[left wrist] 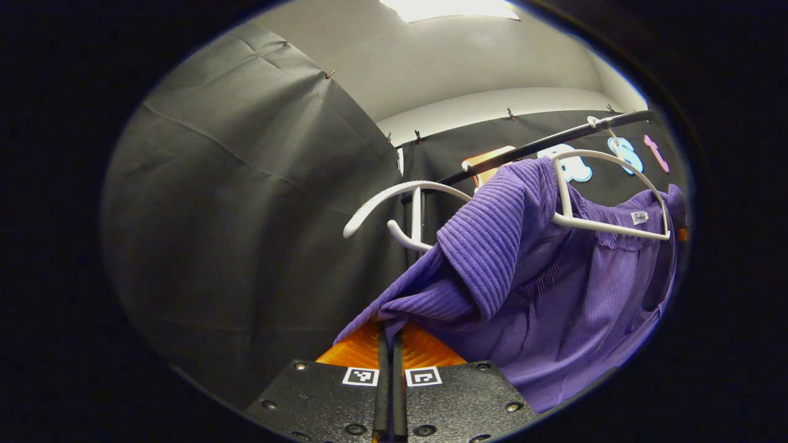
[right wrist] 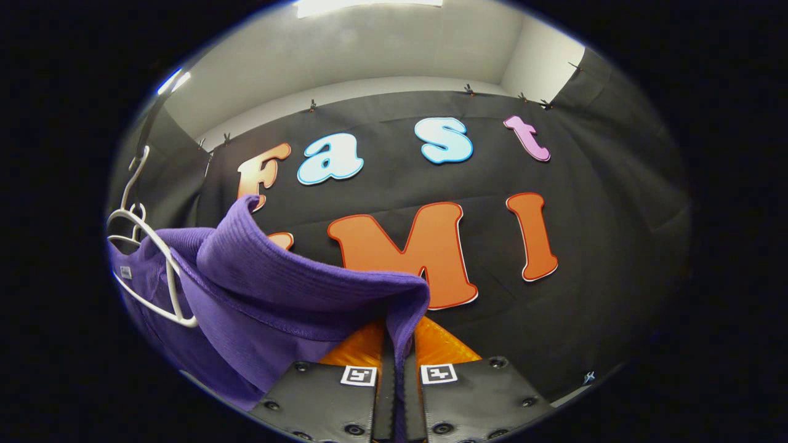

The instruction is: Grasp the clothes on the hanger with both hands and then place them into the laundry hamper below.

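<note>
A purple ribbed garment point(left wrist: 529, 277) hangs partly off a white hanger point(left wrist: 609, 224) on a black rail point(left wrist: 554, 140). My left gripper point(left wrist: 388, 329) is shut on a fold of its collar edge, the orange fingers point(left wrist: 360, 351) pressed together with cloth between them. In the right gripper view the same purple garment point(right wrist: 277, 289) drapes over the right gripper point(right wrist: 400, 332), which is shut on its other shoulder edge; cloth runs down between the orange fingers point(right wrist: 440, 344). The white hanger point(right wrist: 157, 277) sits at the left of that view.
An empty white hanger point(left wrist: 406, 197) hangs on the rail to the left of the garment. Black cloth walls surround the rail on the left and behind. The ceiling light shows at the top.
</note>
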The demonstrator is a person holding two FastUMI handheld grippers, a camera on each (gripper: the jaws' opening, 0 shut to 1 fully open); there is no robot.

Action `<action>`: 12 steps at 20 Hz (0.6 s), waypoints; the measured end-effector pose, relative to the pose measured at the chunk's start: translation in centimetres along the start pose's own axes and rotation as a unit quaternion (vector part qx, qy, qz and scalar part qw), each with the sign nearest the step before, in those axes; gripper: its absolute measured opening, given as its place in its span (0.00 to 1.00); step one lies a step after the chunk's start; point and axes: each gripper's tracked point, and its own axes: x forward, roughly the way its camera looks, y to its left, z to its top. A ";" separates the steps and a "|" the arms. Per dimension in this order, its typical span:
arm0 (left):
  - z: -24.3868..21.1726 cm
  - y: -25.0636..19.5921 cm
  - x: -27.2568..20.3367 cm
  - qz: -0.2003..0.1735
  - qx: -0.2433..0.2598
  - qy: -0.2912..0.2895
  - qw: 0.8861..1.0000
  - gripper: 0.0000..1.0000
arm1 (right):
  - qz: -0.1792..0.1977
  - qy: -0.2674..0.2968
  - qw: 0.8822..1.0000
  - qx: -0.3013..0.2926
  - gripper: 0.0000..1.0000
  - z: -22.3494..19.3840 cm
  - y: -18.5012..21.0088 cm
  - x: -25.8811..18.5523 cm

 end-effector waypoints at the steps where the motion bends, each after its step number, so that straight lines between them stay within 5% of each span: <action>1: -0.6 -0.1 0.1 -0.001 -0.001 0.006 1.000 0.05 | 0.001 0.008 1.000 -0.001 0.13 -0.9 0.0 0.2; 12: -4.6 -2.7 -0.9 -0.064 -0.048 0.073 0.994 0.03 | 0.008 0.112 0.993 -0.019 0.13 -10.9 0.2 1.5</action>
